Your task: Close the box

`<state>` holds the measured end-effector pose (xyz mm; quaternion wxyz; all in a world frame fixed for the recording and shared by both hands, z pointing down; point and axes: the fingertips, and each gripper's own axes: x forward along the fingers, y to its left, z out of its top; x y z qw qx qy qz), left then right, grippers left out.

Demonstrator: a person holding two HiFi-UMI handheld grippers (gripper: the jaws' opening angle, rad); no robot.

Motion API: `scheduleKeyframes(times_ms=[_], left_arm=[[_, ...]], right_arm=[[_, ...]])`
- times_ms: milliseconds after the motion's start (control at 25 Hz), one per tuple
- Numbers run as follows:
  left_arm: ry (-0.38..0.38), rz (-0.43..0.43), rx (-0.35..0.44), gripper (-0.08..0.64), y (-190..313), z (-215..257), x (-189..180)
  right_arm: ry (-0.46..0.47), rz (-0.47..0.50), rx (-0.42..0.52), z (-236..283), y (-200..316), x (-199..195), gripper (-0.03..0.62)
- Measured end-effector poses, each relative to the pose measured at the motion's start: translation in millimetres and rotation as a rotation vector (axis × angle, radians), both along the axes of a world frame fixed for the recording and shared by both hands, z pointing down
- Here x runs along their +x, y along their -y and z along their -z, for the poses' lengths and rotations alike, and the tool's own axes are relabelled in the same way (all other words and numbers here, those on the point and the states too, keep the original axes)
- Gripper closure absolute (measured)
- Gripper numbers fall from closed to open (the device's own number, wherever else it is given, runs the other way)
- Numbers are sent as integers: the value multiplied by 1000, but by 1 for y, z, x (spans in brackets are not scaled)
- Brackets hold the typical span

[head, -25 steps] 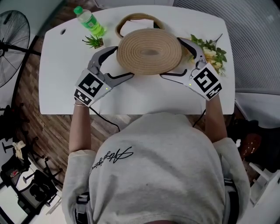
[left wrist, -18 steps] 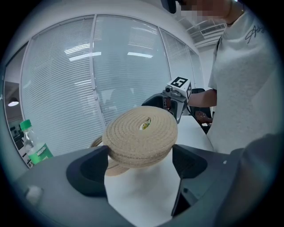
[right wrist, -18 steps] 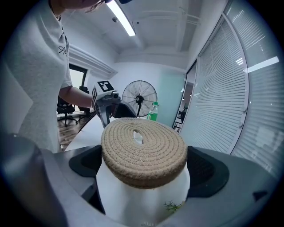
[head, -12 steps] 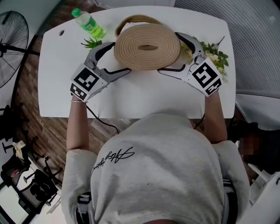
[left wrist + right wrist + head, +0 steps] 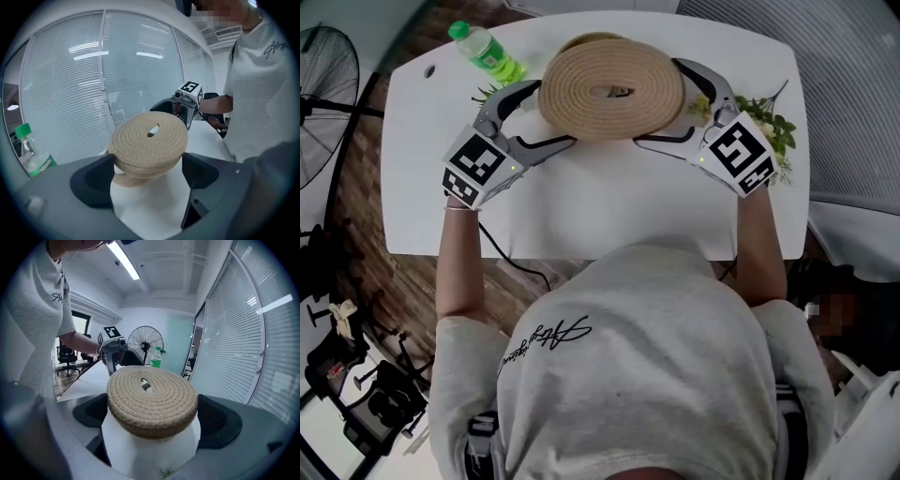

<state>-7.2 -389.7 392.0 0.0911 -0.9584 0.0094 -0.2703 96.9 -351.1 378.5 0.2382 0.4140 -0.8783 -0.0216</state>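
Two grippers hold the woven rope lid (image 5: 611, 89): left gripper (image 5: 551, 114) and right gripper (image 5: 660, 103), jaws clamped on opposite edges. Lid sits over the woven box (image 5: 577, 40), apparently unseated. Remaining: align, lower, release.

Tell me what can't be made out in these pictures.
Woven basket: head view, nearly all under the round woven rope lid; inside unseen.
Small green plant: head view, mostly behind the left gripper.
Green plastic bottle label: every view, too small to read.
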Motion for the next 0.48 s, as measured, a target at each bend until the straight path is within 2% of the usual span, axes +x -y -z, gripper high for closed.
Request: scheduleKeyframes(times_ms=[480], left_arm=[[18, 3, -8, 110, 28, -2, 7]], right_arm=[[4, 0, 5, 1, 28, 7, 2]])
